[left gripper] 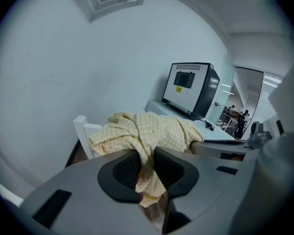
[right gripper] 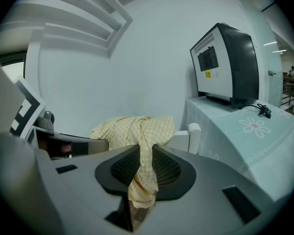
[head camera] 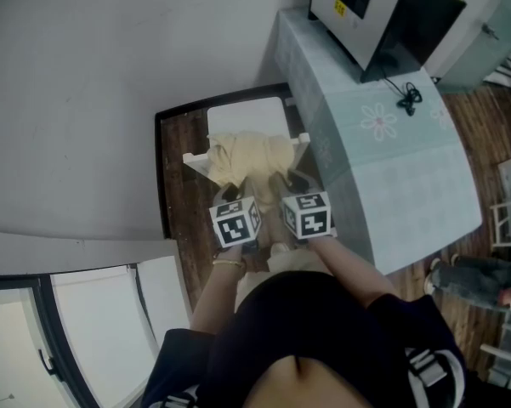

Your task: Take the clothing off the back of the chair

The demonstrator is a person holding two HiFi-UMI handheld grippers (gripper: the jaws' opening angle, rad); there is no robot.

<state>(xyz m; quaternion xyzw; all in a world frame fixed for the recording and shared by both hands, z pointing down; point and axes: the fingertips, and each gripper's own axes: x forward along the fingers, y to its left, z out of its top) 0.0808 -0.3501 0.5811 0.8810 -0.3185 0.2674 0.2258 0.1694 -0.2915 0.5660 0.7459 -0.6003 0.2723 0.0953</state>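
Where the person's two forearms reach forward at the bottom of the head view, each hand carries one gripper, and the two grippers sit side by side and close together.

The left gripper (head camera: 235, 195) has its jaws closed on a fold of the yellow checked clothing (head camera: 248, 155). In the left gripper view the cloth is pinched between the ribbed pads, and a loose end hangs down below them. The right gripper (head camera: 289, 184) pinches a second fold of the same clothing in the same way, with cloth pressed between its pads and a short tail drooping beneath.

Just beyond the jaws, the clothing lies bunched over the top rail of the back of the white chair (head camera: 246, 114). The rail's end posts show at either side of the heap. Whether the cloth rests on the rail or hangs just clear of it cannot be told.

The chair stands on a dark wooden floor (head camera: 180, 177), just beside a table (head camera: 408, 185) draped in a pale green flowered cover. On the table's far end stand a black-and-white boxy appliance (head camera: 383, 15) and a black cable (head camera: 410, 99). A plain pale wall (head camera: 110, 75) lies behind the chair.
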